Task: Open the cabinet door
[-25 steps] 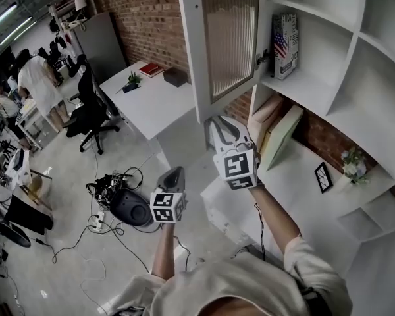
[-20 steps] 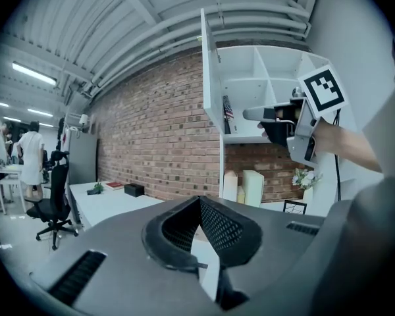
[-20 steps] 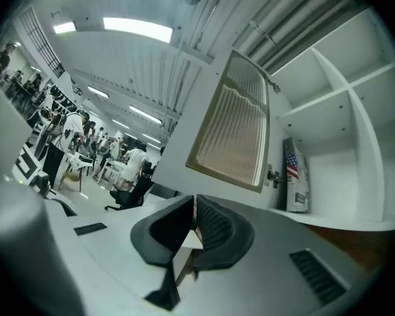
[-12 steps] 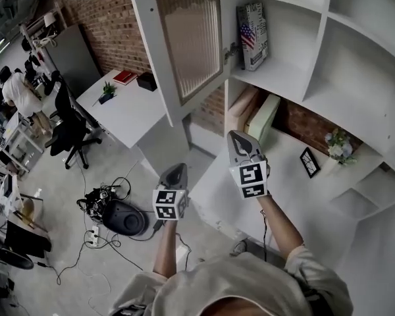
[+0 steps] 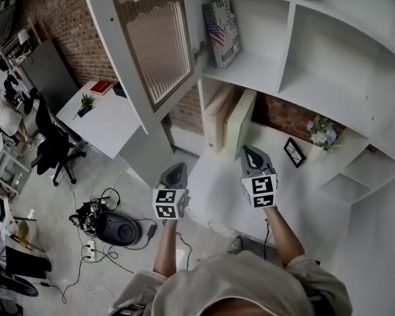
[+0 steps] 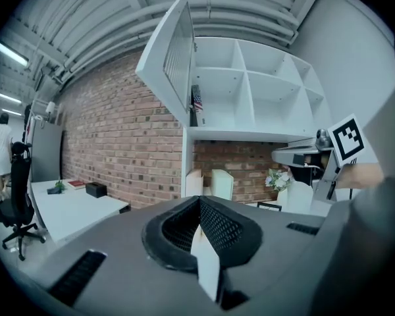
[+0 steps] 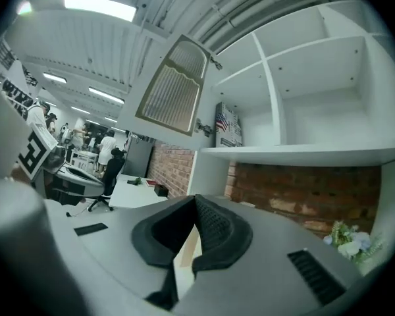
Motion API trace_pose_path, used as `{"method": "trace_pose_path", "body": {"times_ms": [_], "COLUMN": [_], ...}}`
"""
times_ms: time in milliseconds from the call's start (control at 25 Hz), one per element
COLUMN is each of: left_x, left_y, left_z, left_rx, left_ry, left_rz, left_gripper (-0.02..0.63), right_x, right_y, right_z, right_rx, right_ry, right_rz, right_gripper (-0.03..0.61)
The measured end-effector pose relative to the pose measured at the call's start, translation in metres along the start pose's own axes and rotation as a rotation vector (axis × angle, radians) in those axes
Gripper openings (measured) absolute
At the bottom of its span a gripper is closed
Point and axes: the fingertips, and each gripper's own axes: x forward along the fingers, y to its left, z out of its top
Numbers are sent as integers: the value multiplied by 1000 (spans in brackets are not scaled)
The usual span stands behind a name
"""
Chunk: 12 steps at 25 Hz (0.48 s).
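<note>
The white cabinet door [image 5: 148,38] with its ribbed glass panel stands swung wide open at the upper left, also in the left gripper view [image 6: 174,61] and the right gripper view [image 7: 174,87]. Behind it the white shelf unit [image 5: 270,68] shows an upright book with a flag cover [image 5: 222,31]. My right gripper [image 5: 248,149] hangs well below the door, over the white counter, shut and holding nothing; its jaws meet [image 7: 196,199]. My left gripper [image 5: 178,166] is lower left of it, shut and empty [image 6: 199,199]. Neither touches the door.
Upright folders [image 5: 227,120], a small picture frame [image 5: 293,152] and a flower pot [image 5: 321,133] stand on the counter under the shelves. A white desk [image 5: 102,120], a black office chair [image 5: 52,150] and a black bag with cables [image 5: 115,228] lie to the left below.
My right gripper, open near the door's lower edge a second ago, has shut and dropped down away from it. The left gripper moved a little. The door stays open.
</note>
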Motion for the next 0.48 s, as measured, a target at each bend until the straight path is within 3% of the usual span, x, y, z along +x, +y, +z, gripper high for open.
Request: {"method": "trace_pose_path", "body": {"times_ms": [480], "left_x": [30], "left_y": [-37], "left_z": [-2], "left_rx": [7], "left_ry": [17], "left_rz": [-82], "left_gripper": [26], "right_x": [-61], "right_y": [-56], "right_z": [-57], "right_rx": [35], "right_ry": [91], "right_rz": [-150], "right_gripper": [14]}}
